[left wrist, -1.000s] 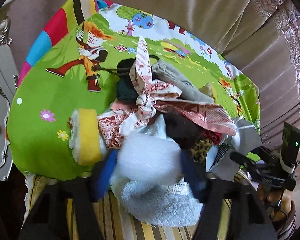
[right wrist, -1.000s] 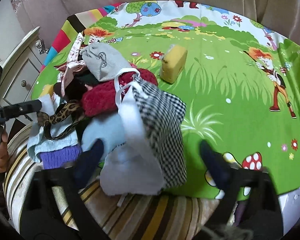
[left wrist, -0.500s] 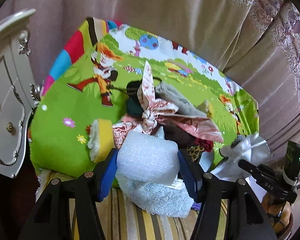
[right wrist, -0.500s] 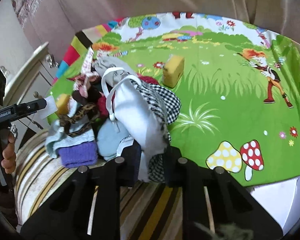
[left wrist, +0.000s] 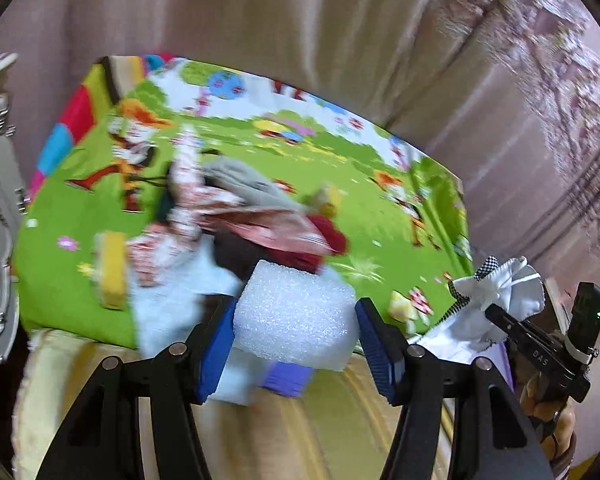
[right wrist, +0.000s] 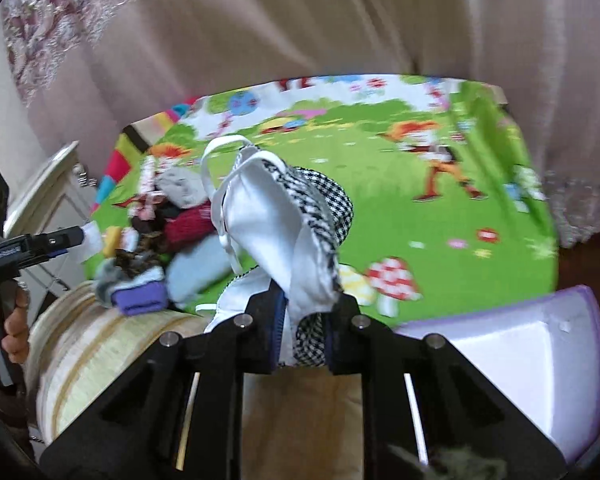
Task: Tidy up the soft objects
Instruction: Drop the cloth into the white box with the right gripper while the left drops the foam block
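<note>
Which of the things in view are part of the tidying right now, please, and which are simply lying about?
In hand:
- white foam block, clamped in the left gripper
- checked pouch, pinched in the right gripper

Lying about:
- yellow sponge
- red knit
- purple cloth
- lilac bin

Soft, even indoor light, no harsh shadows or glare. Both fisheye views smeared with motion blur, worst on the clothes pile (left wrist: 260, 216) around 10 o'clock; edges bend, corners go black.

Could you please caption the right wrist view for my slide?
Right tool grips a checked pouch above the green mat.
</note>
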`<action>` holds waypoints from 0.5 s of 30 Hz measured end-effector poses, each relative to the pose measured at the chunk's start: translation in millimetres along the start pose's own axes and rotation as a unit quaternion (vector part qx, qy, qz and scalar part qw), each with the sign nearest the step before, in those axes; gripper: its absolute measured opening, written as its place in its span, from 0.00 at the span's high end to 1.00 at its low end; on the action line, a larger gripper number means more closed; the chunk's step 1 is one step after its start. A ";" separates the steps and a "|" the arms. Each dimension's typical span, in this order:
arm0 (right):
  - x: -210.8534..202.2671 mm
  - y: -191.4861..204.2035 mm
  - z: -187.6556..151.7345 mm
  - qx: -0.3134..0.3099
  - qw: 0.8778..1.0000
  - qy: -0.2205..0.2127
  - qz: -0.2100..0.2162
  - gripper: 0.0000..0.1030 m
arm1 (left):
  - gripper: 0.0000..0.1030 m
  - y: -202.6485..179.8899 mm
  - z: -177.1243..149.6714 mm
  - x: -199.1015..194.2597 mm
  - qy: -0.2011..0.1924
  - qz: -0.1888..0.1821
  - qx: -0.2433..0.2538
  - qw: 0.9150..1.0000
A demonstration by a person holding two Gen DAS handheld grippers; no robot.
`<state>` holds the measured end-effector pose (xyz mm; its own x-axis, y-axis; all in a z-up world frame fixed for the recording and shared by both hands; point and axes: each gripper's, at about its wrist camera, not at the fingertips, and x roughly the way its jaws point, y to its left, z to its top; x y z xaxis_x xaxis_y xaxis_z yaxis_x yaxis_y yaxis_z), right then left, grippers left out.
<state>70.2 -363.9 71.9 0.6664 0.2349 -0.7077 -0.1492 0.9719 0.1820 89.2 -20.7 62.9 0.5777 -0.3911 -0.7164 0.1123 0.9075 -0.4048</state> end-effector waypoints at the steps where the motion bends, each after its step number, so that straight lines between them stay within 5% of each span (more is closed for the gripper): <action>1: -6.7 -8.2 -2.3 0.005 1.000 -0.004 -0.012 0.81 | 0.41 -10.8 -1.7 4.1 0.005 -0.009 0.008 1.000; 15: -63.9 -116.9 -52.5 0.058 0.975 -0.010 -0.215 0.81 | 0.41 -173.5 -33.1 61.3 0.084 -0.108 0.131 0.982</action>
<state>6.7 -491.8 60.0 0.6630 -0.1945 -0.7229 0.2288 0.9721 -0.0516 78.3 -207.2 70.5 0.3789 -0.5789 -0.7220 0.4353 0.8000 -0.4129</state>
